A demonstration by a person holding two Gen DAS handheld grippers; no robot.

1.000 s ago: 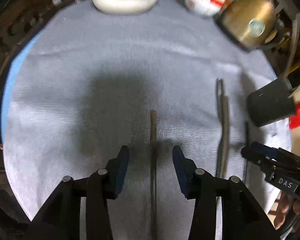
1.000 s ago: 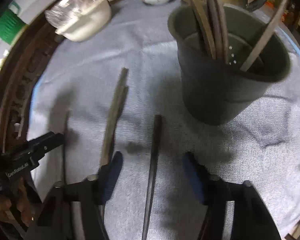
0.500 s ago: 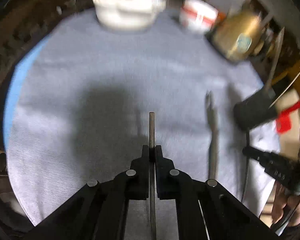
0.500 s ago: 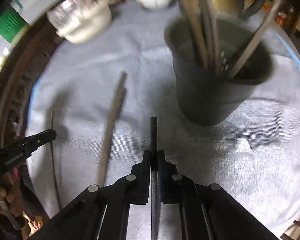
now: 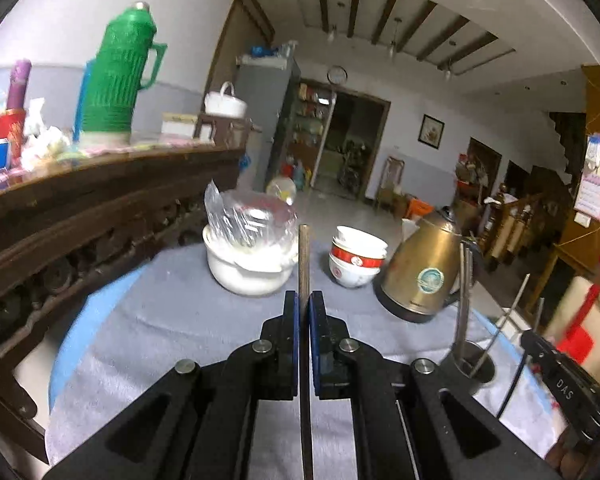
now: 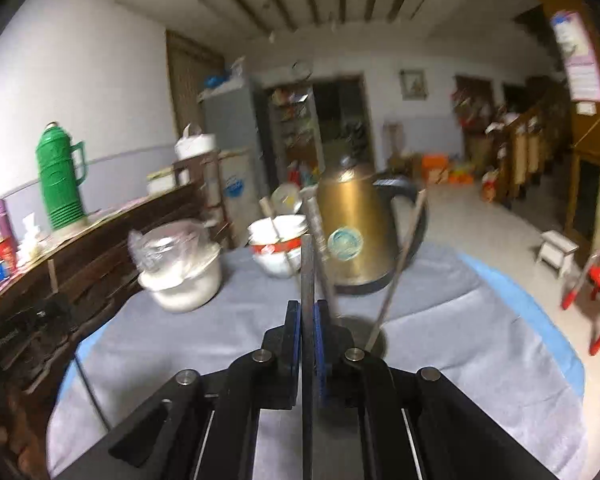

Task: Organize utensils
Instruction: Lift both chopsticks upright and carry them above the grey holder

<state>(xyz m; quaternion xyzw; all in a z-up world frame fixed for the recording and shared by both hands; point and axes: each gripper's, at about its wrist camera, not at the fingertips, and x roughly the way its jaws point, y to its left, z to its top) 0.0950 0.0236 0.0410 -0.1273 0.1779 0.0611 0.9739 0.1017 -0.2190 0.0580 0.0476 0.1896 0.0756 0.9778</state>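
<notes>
The left gripper (image 5: 304,304) is squeezed tight on a brown chopstick (image 5: 304,256). The stick runs straight between the two blue pads and pokes up past the tips. The right gripper (image 6: 309,312) is squeezed tight on a dark chopstick (image 6: 307,264) in the same way.

Only the left view shows the dark utensil cup (image 5: 471,364) clearly. It sits on the gray cloth (image 5: 172,320), low and to the right of the left gripper, with thin sticks (image 5: 466,292) standing in it. The right gripper's black body (image 5: 564,380) is just past it at the edge. In the right view the cup (image 6: 356,330) is mostly hidden behind the gripper, just ahead and a bit to the right, and its sticks (image 6: 400,268) lean out. Only this view shows the person's left hand (image 6: 4,412) at the far left, blurry.

Farther back on the cloth stand a white pot with a plastic bag on top (image 5: 248,268), a stack of red and white bowls (image 5: 356,256) and a gold kettle (image 5: 424,268). Behind them, a green flask (image 5: 116,76) stands on a dark wood shelf (image 5: 100,184).
</notes>
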